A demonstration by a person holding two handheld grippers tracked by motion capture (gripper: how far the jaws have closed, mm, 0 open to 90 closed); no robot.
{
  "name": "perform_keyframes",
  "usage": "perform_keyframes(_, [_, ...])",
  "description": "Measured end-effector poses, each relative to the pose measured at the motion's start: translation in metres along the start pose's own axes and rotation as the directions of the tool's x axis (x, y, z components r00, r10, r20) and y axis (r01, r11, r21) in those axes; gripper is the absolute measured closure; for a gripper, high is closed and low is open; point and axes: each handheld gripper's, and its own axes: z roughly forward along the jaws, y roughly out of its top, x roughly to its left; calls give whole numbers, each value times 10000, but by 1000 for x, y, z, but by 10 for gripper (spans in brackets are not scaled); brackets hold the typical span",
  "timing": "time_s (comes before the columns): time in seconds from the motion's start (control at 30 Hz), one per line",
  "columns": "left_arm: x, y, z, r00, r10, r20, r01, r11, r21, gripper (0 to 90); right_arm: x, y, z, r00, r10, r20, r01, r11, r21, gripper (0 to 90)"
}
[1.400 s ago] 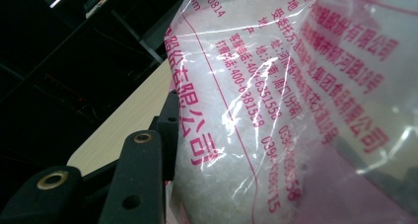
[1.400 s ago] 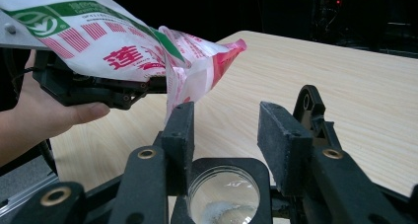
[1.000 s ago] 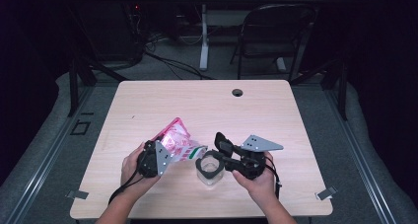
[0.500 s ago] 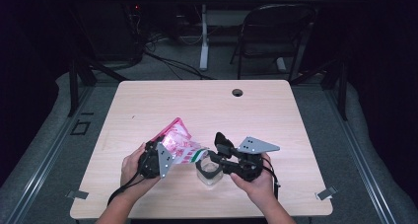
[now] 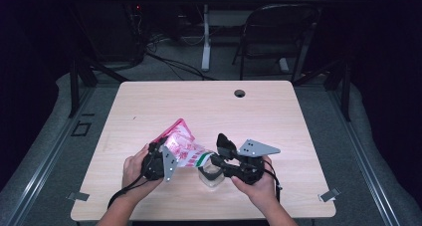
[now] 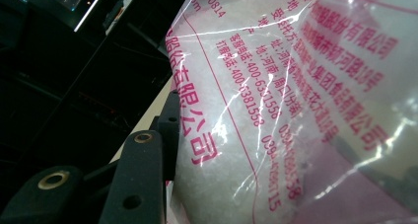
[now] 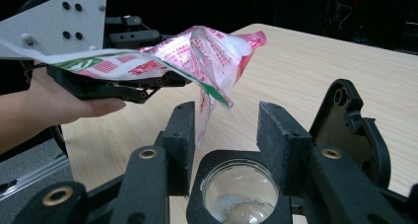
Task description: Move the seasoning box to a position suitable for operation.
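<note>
A clear plastic bag (image 5: 180, 141) with pink print and white grains inside is tilted above the table, and my left gripper (image 5: 169, 159) is shut on its lower end. In the left gripper view the bag (image 6: 296, 110) lies close against the one visible finger (image 6: 170, 120). The bag's green-edged open corner (image 7: 217, 95) hangs just above a small clear jar (image 7: 239, 194), which has a few white grains at its bottom. My right gripper (image 7: 231, 130) is shut on the jar (image 5: 211, 176), which stands on the table near the front edge.
The light wooden table (image 5: 209, 106) has a round cable hole (image 5: 240, 93) at its far edge. A dark folding chair (image 5: 278, 32) and cables stand on the floor beyond. The left hand (image 7: 59, 105) and its gripper are close in front of the right gripper.
</note>
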Motion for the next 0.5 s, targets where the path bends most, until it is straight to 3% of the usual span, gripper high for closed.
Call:
perform_keyframes(0.33, [-4,3,1,9998,209,17,-209,9998,-20,589,-1,-3,2,9999,84,120,-85,9999,72,588])
perform_keyframes(0.5, [-5,4,0,9987,498,-70,-498,9988,-31,589,-1,-3,1,9999,45,154,-47,9999,122,588])
